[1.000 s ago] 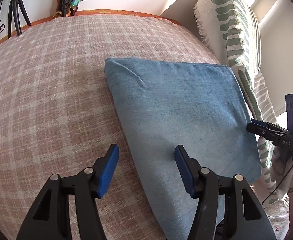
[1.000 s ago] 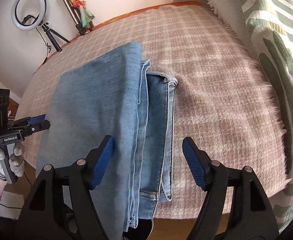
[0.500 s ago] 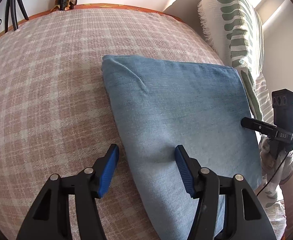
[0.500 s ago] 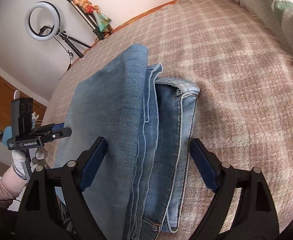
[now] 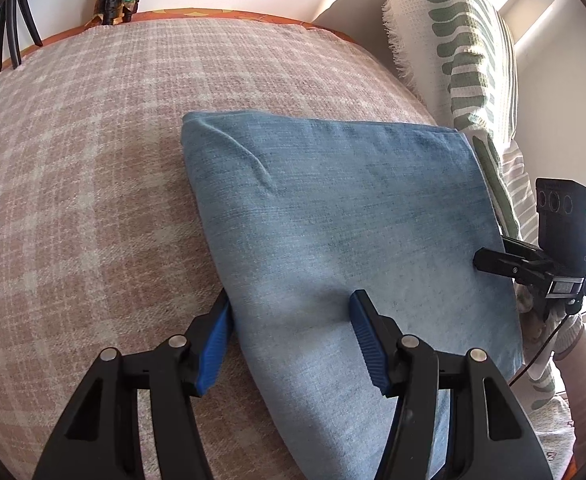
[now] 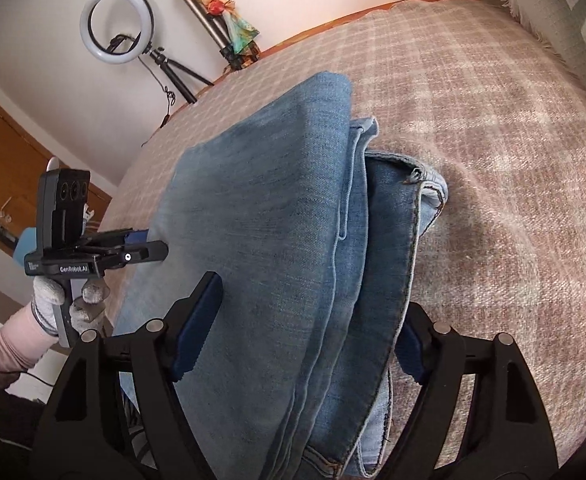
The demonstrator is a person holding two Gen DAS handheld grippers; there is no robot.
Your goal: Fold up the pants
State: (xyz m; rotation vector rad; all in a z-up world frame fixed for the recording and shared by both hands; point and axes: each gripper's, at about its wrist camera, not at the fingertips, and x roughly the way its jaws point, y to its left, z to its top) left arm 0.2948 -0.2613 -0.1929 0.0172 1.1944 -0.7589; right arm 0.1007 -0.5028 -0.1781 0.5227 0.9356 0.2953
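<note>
so the folded jeans [image 6: 285,240] lie flat on the plaid bed cover [image 6: 513,160], long axis running 12 to 6 straight out from the right gripper [image 6: 305,340], whose jaws have just been narrowing, still open astride the stacked edges, while the left gripper [image 5: 291,340], also open, straddles the opposite edge.

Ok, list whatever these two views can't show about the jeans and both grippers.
- Right wrist view: the right gripper straddles the jeans, jaws just narrowed; its right pad is mostly hidden behind the denim, so contact is unclear.
- Left wrist view: the jeans' near end leaves the bottom edge.
- Left wrist view: the left gripper has one pad at the fold's edge; touching or apart is unclear.
</note>
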